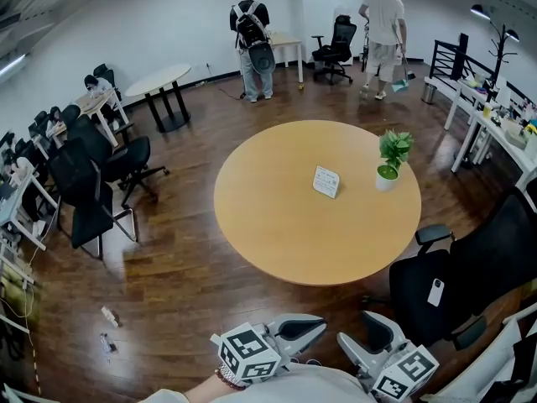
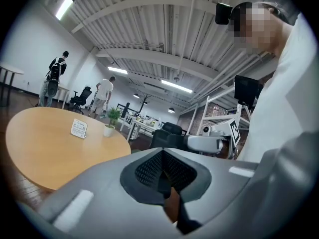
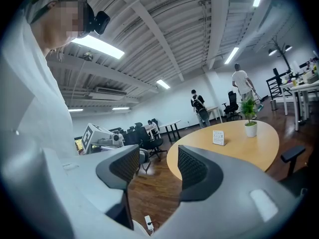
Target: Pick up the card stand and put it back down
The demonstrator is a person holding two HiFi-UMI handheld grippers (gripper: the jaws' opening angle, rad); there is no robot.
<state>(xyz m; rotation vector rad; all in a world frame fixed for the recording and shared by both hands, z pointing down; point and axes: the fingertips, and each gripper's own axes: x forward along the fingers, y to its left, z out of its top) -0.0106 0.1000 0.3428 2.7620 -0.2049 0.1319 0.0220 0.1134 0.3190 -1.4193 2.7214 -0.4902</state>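
The white card stand (image 1: 326, 181) stands upright on the round wooden table (image 1: 277, 233), a little right of its middle. It also shows small and far off in the left gripper view as the card stand (image 2: 79, 128) and in the right gripper view as the card stand (image 3: 218, 137). Both grippers are held low near the person's body, well short of the table's near edge. My left gripper (image 1: 300, 329) (image 2: 162, 176) is shut with nothing in it. My right gripper (image 1: 375, 336) (image 3: 157, 171) is open, with only floor between its pads.
A small potted plant (image 1: 391, 159) stands just right of the card stand. A black office chair (image 1: 470, 275) sits at the table's right front. More chairs (image 1: 92, 183) stand at the left. Two people (image 1: 252, 40) stand at the back. Small items (image 1: 109, 316) lie on the floor.
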